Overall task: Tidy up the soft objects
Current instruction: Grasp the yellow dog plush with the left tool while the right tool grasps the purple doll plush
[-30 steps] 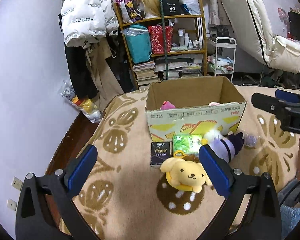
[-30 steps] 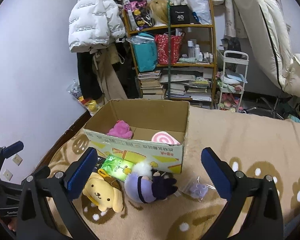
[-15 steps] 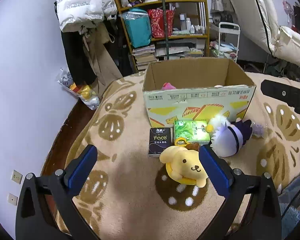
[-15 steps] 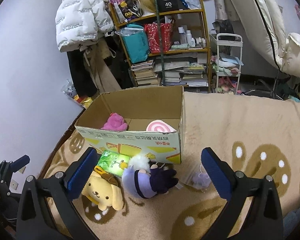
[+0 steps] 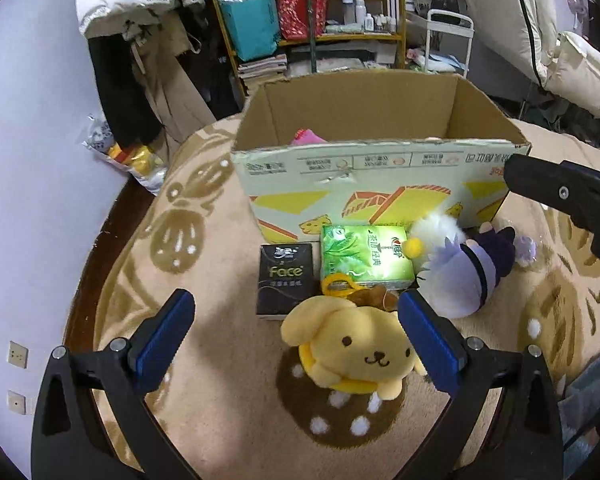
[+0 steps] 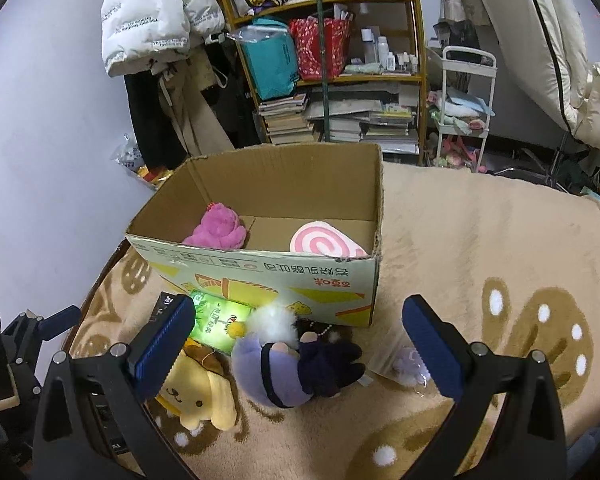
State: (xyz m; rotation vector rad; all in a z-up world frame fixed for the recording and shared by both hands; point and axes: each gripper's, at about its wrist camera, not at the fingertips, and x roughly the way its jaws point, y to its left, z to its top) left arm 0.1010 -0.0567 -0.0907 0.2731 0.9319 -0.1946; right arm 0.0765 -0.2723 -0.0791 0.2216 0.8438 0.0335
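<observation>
Both claws, left claw (image 5: 291, 335) and right claw (image 6: 297, 346), are spread and hold nothing. Two plush toys (image 6: 219, 233) lie inside the one cardboard box (image 6: 260, 276); two more, the yellow dog plush (image 5: 352, 346) and the purple plush (image 6: 288, 372), lie on the blanket (image 6: 480, 240) beside two tissue packs (image 5: 366, 258).

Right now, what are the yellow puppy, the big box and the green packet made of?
The yellow puppy looks like soft plush fabric: fuzzy, matte, with rounded stuffed ears. The big box is corrugated cardboard, brown inside, with a printed front and a slightly torn rim. The green packet seems to be wrapped in thin plastic film, since it shines under the light; probably tissues.
</observation>
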